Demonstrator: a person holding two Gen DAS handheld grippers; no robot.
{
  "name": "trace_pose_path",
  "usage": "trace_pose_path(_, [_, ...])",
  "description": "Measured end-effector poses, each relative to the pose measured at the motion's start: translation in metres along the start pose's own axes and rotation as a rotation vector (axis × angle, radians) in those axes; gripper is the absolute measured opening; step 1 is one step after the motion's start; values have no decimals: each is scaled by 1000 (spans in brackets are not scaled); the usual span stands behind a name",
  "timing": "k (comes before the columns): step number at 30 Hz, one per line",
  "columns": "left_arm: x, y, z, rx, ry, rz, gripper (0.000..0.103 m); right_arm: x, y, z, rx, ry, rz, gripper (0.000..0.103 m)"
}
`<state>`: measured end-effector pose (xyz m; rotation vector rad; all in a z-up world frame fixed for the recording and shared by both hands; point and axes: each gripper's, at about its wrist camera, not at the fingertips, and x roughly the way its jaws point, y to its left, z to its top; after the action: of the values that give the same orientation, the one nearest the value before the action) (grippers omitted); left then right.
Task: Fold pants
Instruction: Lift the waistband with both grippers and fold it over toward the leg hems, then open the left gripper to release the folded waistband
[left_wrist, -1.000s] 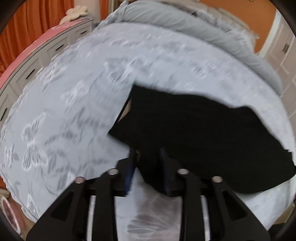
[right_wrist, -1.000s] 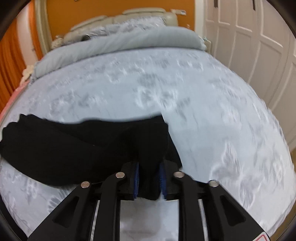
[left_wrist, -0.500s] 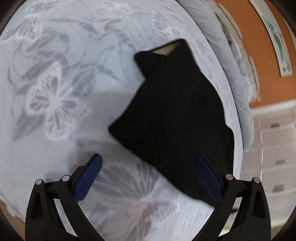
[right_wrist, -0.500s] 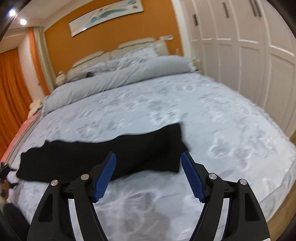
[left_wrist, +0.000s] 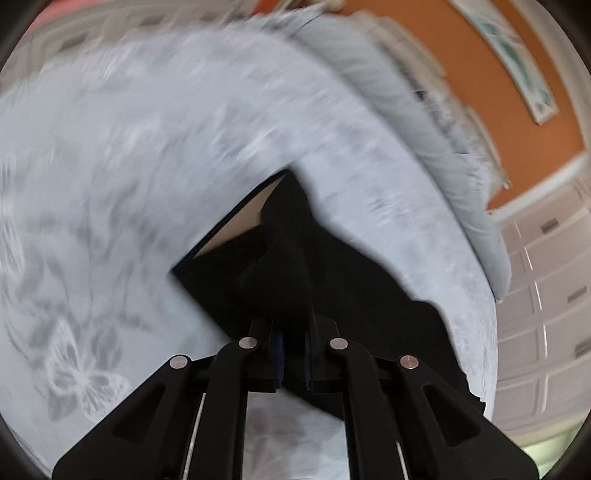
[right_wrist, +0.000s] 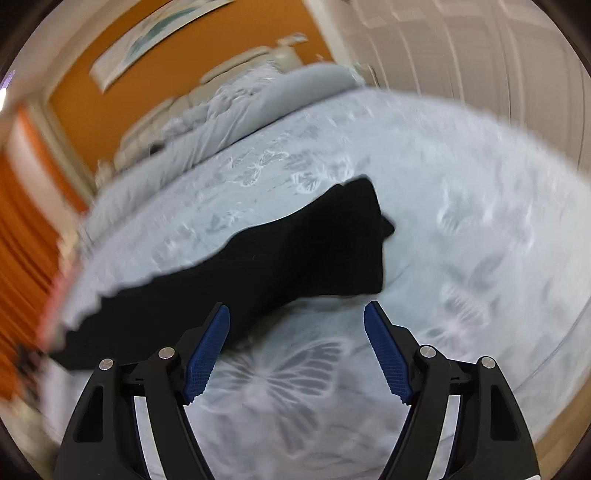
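Note:
The black pants (right_wrist: 295, 258) lie stretched across the grey butterfly-print bedspread (right_wrist: 461, 229). My left gripper (left_wrist: 293, 354) is shut on the black pants (left_wrist: 295, 266) at one end, and the cloth bunches up between its fingers, with a tan inner lining showing. My right gripper (right_wrist: 297, 354) is open and empty, just in front of the near edge of the pants, with nothing between its blue pads (right_wrist: 207, 350).
A rolled grey duvet (left_wrist: 424, 122) and pillows lie at the head of the bed against an orange wall (right_wrist: 177, 62). White wardrobe doors (left_wrist: 546, 288) stand beside the bed. Orange curtains (right_wrist: 26, 240) hang at the left.
My left gripper has closed on the end of the pants after being open half a second ago. My right gripper stays open and has swung, tilting the view. Both views are motion-blurred.

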<state>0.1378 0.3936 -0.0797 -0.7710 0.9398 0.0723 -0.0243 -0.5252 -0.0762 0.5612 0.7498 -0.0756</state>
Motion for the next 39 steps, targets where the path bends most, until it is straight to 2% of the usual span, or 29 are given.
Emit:
trace_pose_path(2, [7,18,-7,-50,7,-16,7,4,-1,6,74,13,62,74])
trace_pose_path(3, [7,24,-8,-66,5,-25,7,12,1,12,99,47,65,78])
trace_pose_path(6, [9,32,-11,-90,13,-48,7,45,-6,18,174,158,4,80])
trace_pose_path(7, [8,31,-12,-84,14,-44,7,54,-11,17,209,167,-14,80])
trace_pose_path(8, [7,31,-13,-69,15,-32,8,59,-16,15,246,166,-10,73])
trace_pose_path(9, [8,31,-12,-57,17,-22,8,62,-21,14,282,163,1,44])
trace_pose_path(10, [8,29,-11,-48,22,-13,8,67,-27,12,327,170,35,22])
trace_pose_path(11, [10,31,-12,-48,27,-12,7,70,-29,13,348,174,60,5])
trace_pose_path(13, [12,27,-6,-60,40,-19,7,68,-21,26,345,146,70,5])
trace_pose_path(15, [3,13,10,-50,31,-53,7,51,5,55,279,81,123,4])
trace_pose_path(16, [-5,4,15,-33,14,-69,7,32,28,78,224,15,195,4])
trace_pose_path(18, [-28,-26,30,30,-39,-121,7,-3,72,111,85,-112,274,4])
trace_pose_path(20, [-46,-53,41,108,-103,-125,7,-20,99,130,-19,-184,301,4])
trace_pose_path(22, [-47,-61,47,140,-139,-113,7,-17,101,137,-54,-215,298,4])
trace_pose_path(23, [-41,-55,47,137,-137,-99,7,-6,90,135,-46,-207,295,4])
trace_pose_path(25, [-20,-30,42,123,-101,-43,7,29,53,120,11,-139,257,4])
trace_pose_path(28, [30,36,16,39,39,18,9,101,-20,76,164,35,151,4])
trace_pose_path(29, [37,48,8,16,49,-16,10,127,-40,59,199,130,96,4])
trace_pose_path(30, [33,63,-1,-6,-10,-114,10,139,-45,50,182,176,63,2])
trace_pose_path(32, [32,78,-8,-59,-29,-198,10,134,-51,51,202,145,115,4])
trace_pose_path(33, [32,82,-10,-81,-35,-221,10,131,-51,55,227,135,116,10])
trace_pose_path(34, [32,81,-10,-75,-40,-217,10,130,-50,56,230,121,112,14])
trace_pose_path(36, [32,71,-10,-41,-47,-173,11,132,-47,57,222,121,98,28])
trace_pose_path(39, [29,56,-8,12,-48,-114,12,130,-43,58,229,133,91,31])
